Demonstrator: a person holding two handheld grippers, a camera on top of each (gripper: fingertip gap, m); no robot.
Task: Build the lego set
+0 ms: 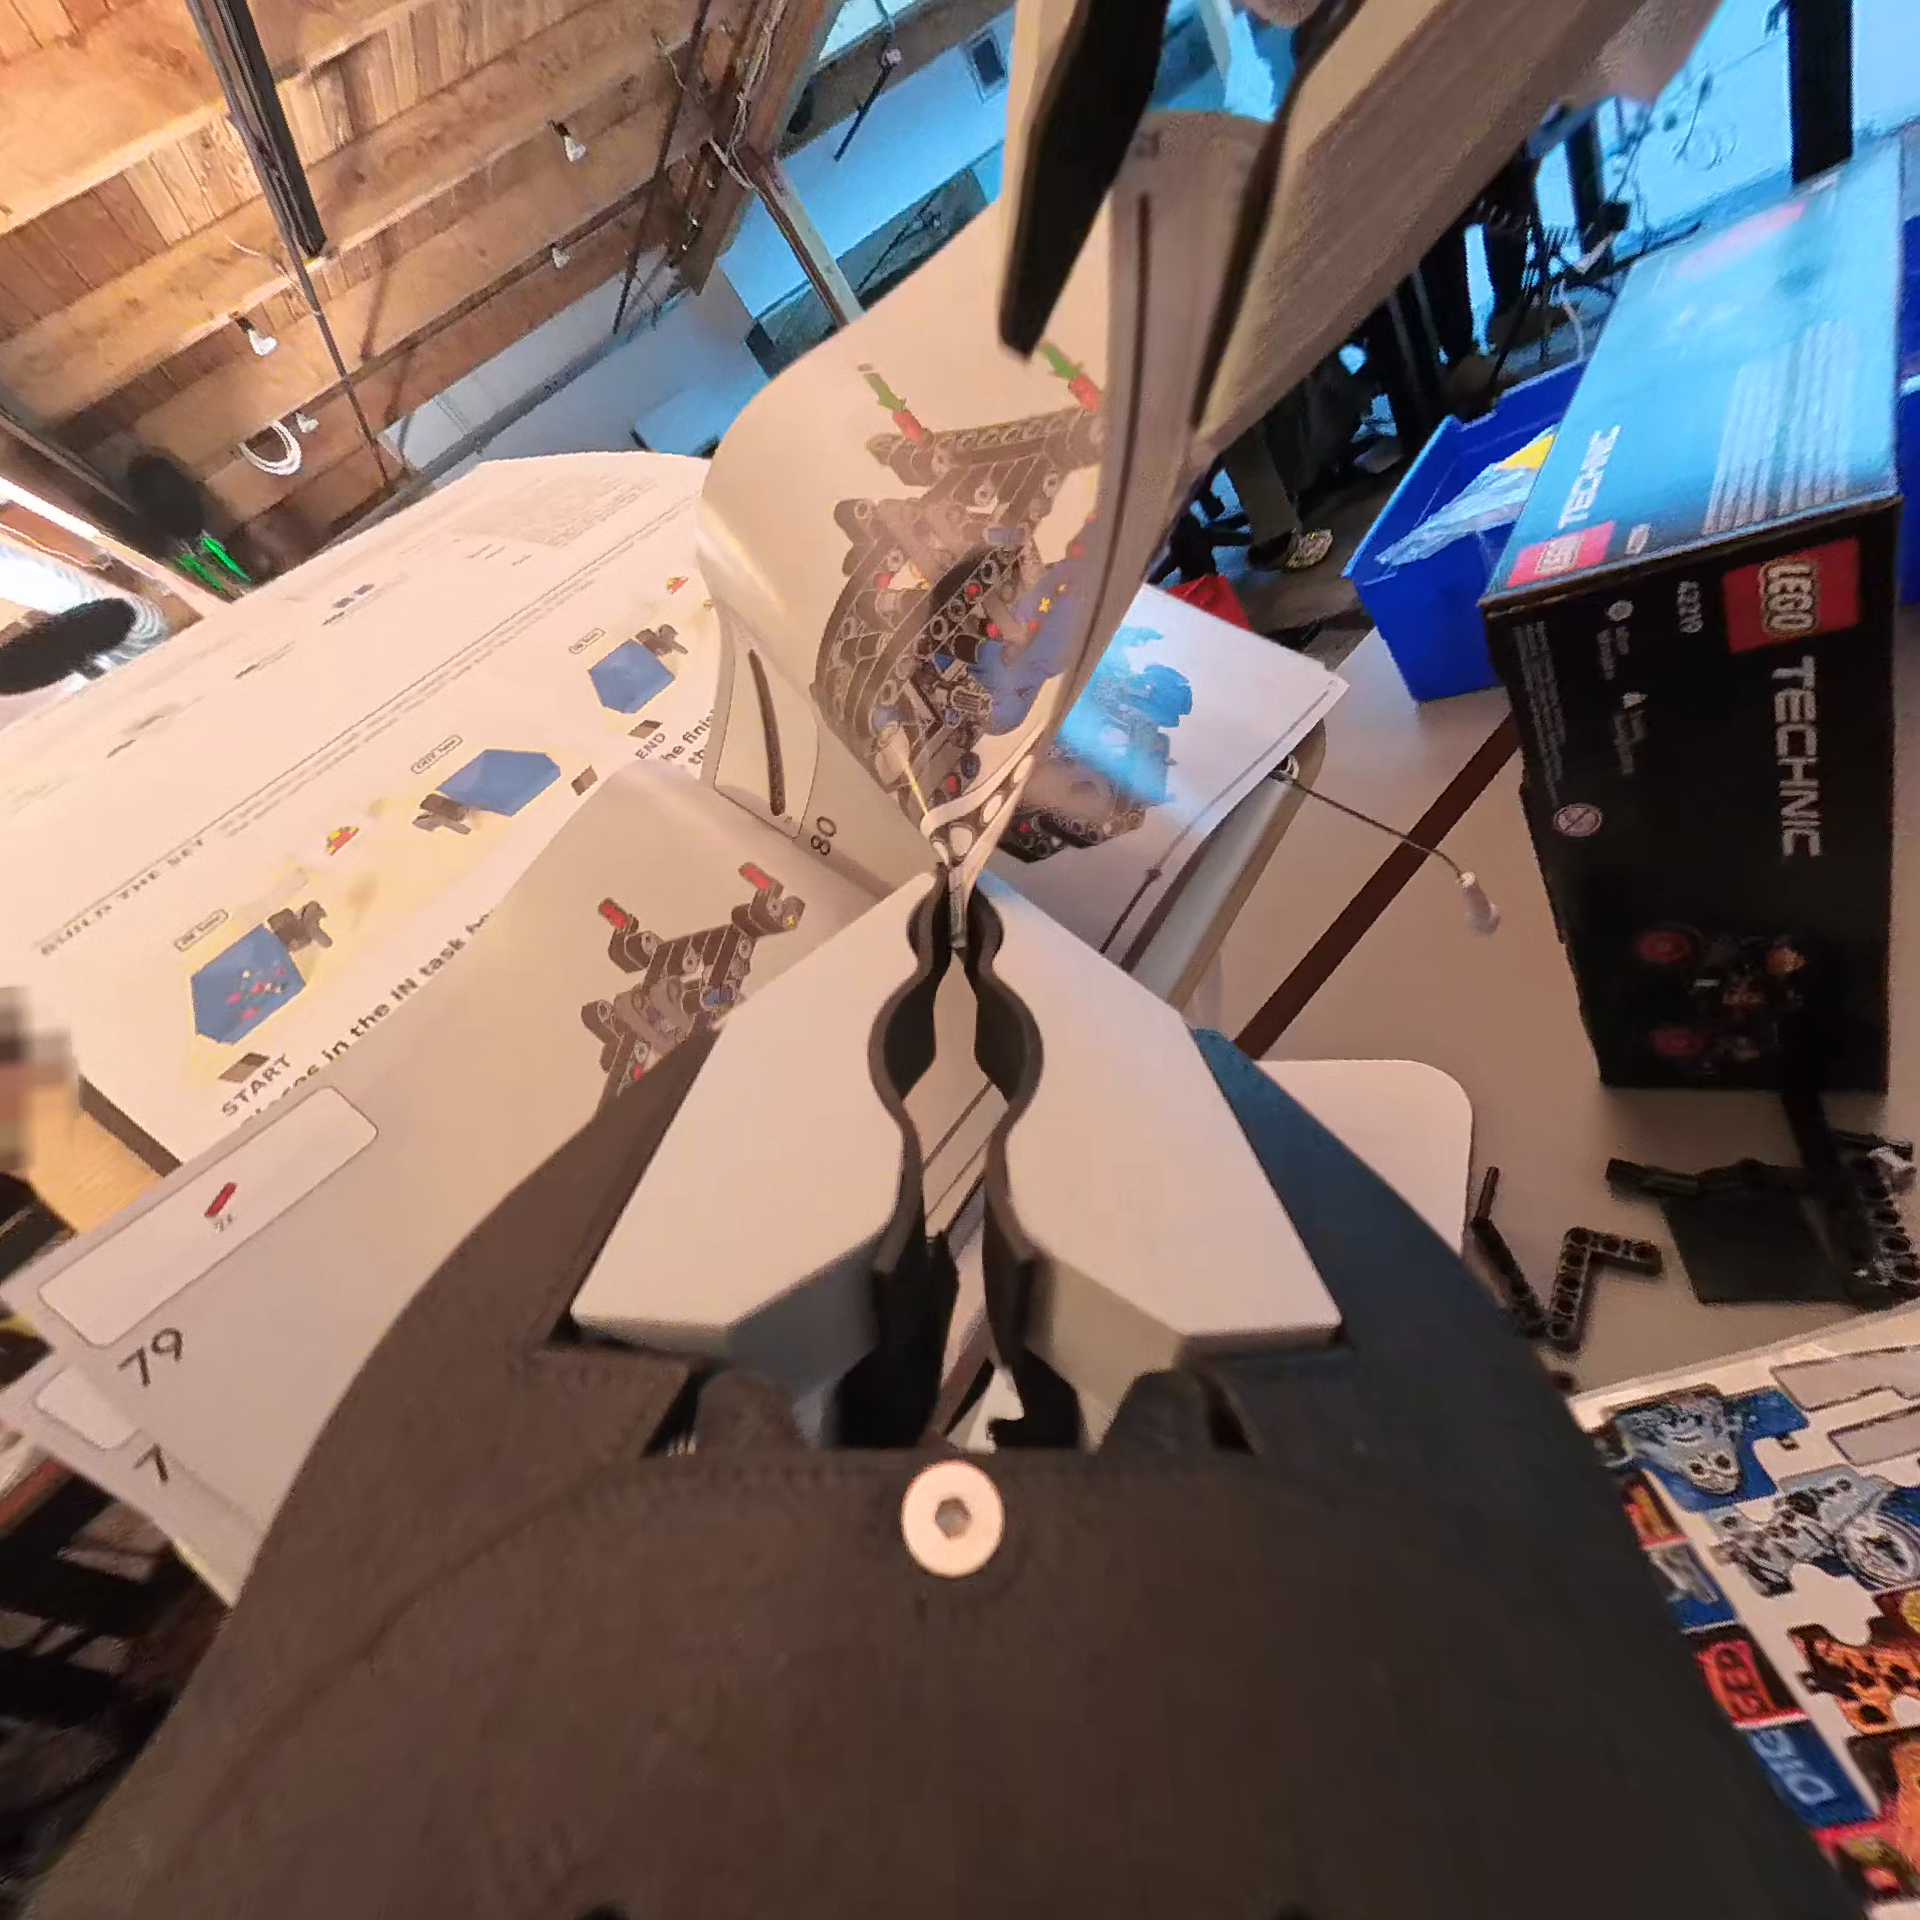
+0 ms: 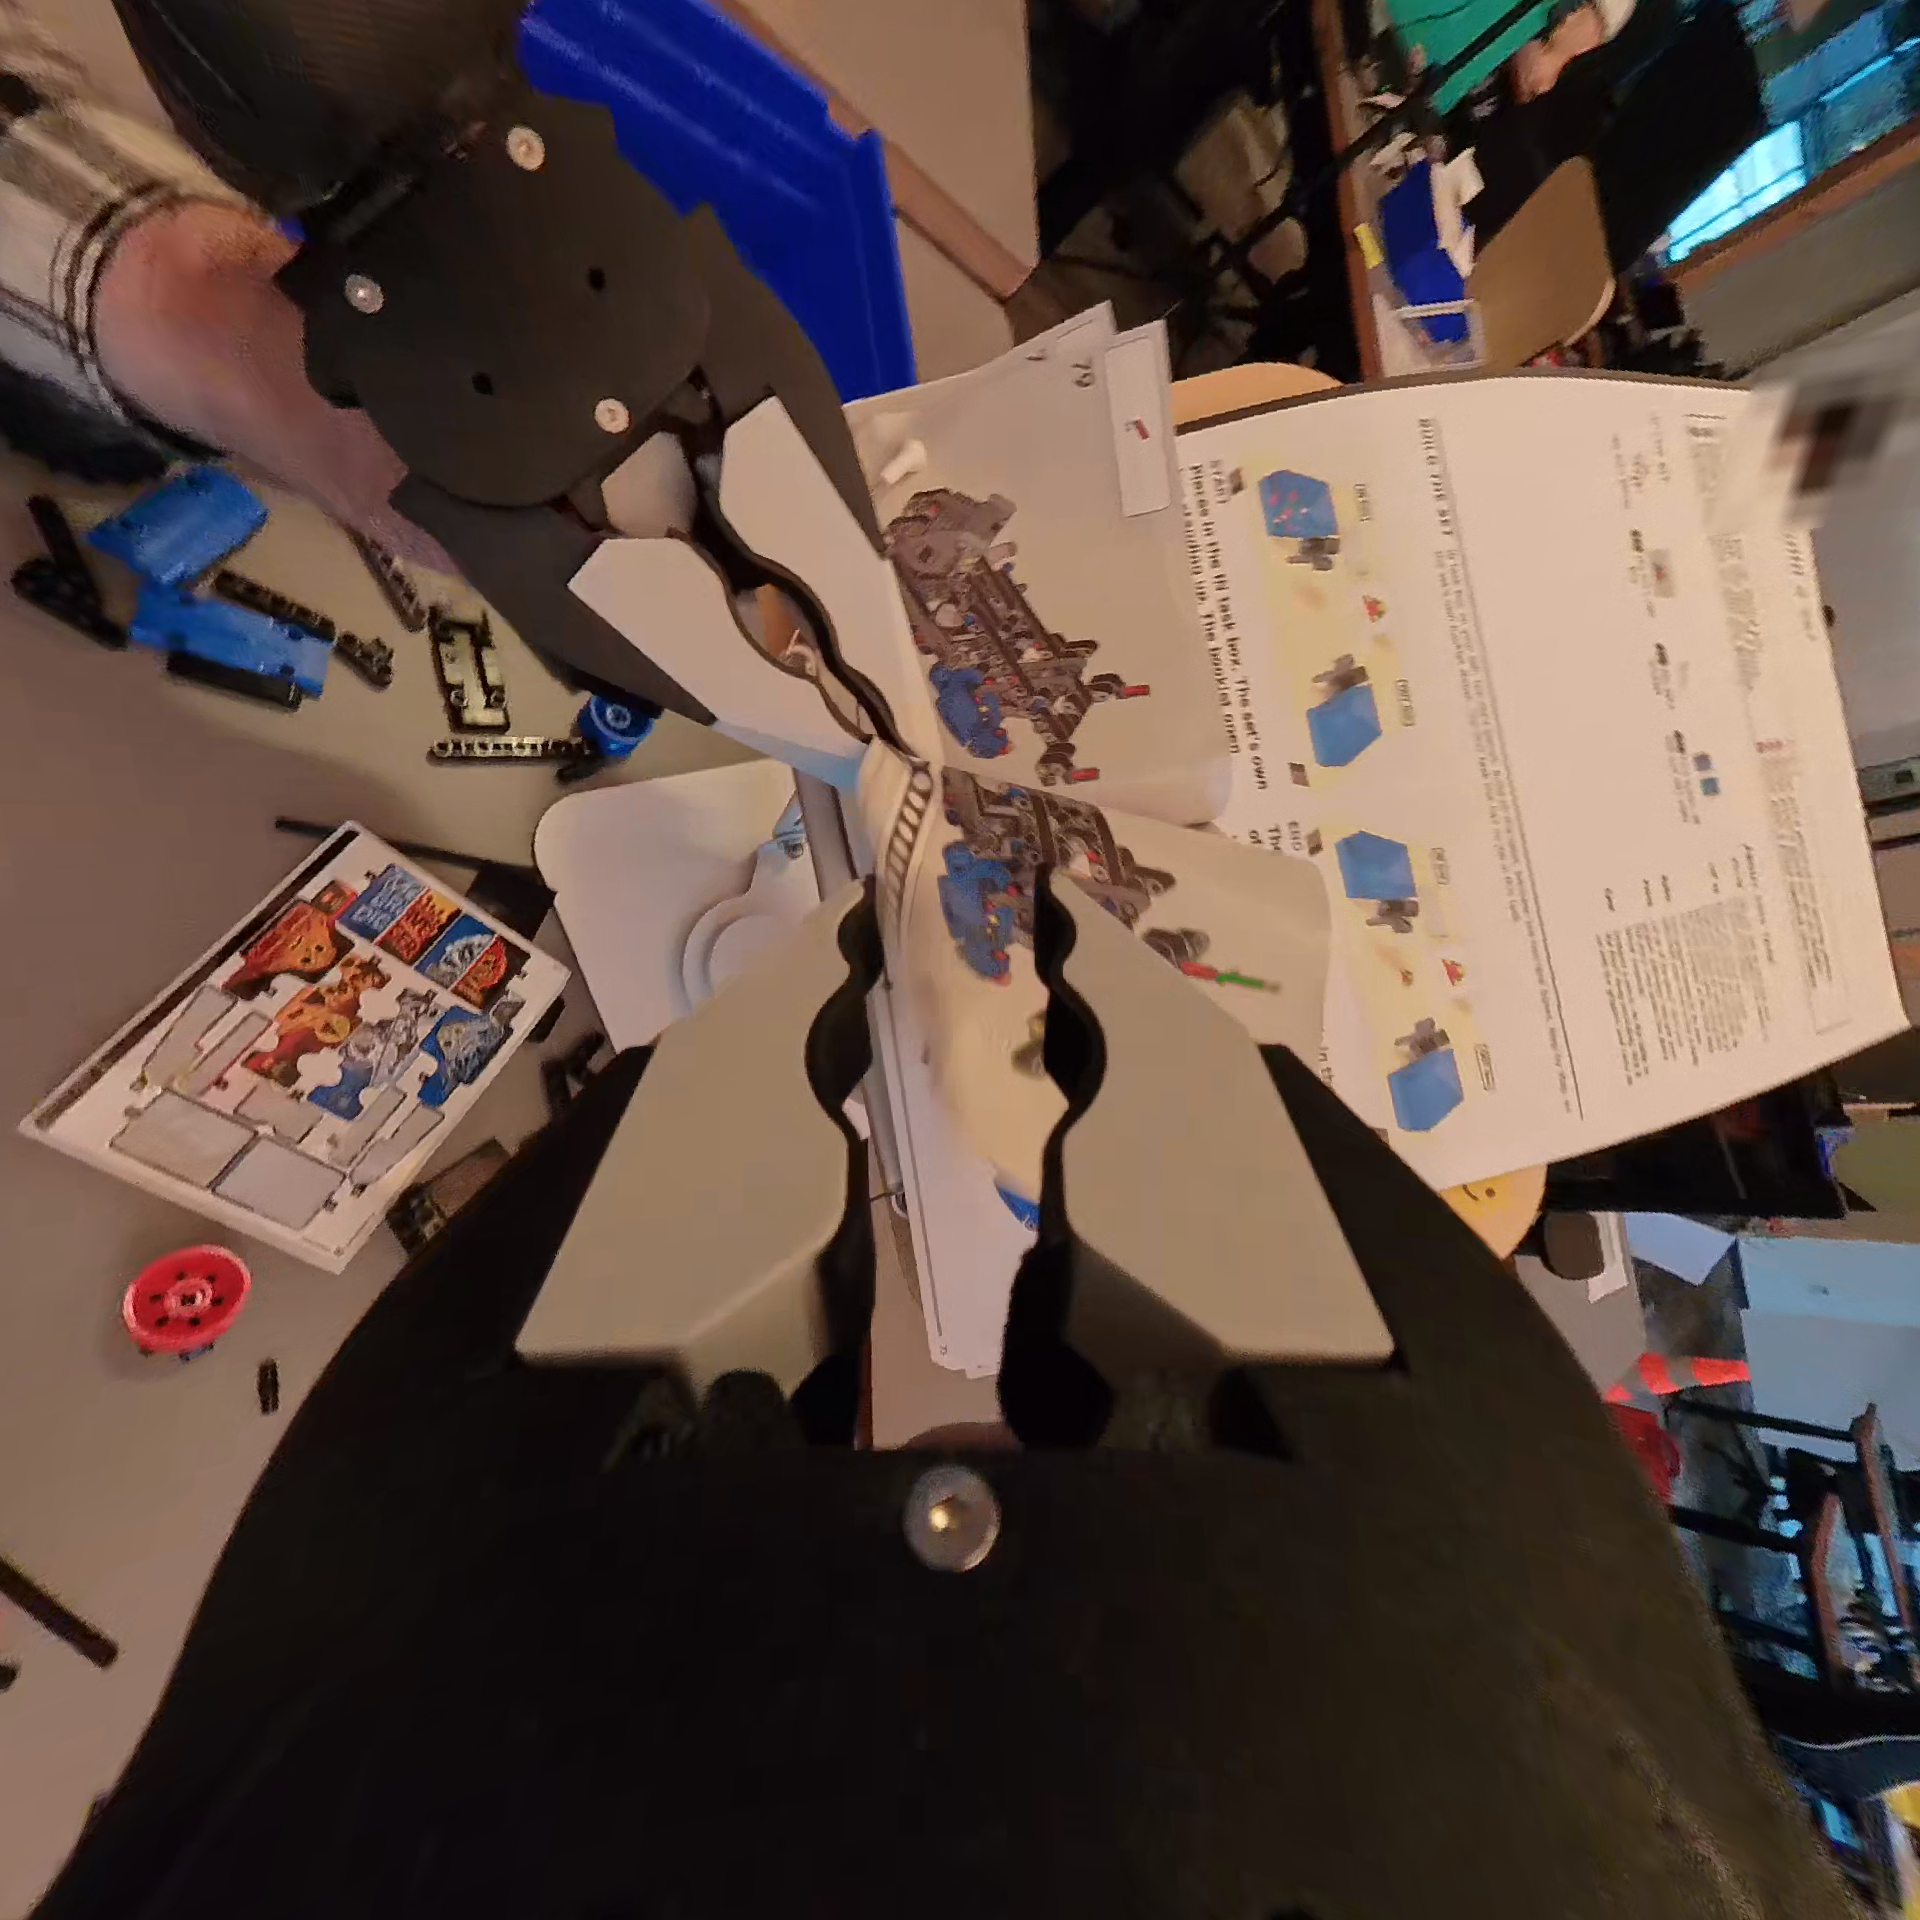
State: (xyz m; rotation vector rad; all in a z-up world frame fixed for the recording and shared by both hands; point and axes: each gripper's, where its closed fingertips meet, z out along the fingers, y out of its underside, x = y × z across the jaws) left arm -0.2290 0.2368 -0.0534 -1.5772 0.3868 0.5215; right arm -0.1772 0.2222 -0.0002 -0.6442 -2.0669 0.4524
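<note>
The instruction booklet (image 1: 665,966) lies open on a white stand, and one page (image 1: 935,603) curls upward. My left gripper (image 1: 951,914) is shut on the lower edge of that page. It also shows in the right wrist view (image 2: 883,743), pinching the page by the spine. My right gripper (image 2: 951,899) is open. The lifted page (image 2: 966,987) stands between its fingers, with a gap to the pads. The right gripper also shows at the top of the left wrist view (image 1: 1122,353).
A printed task sheet (image 2: 1558,727) lies behind the booklet. A sticker sheet (image 2: 301,1039), a red wheel (image 2: 187,1299) and loose black and blue parts (image 2: 239,623) lie on the table. The black set box (image 1: 1704,790) and a blue bin (image 1: 1455,561) stand to the right. My hands' fingertips stand some 8 cm from each other.
</note>
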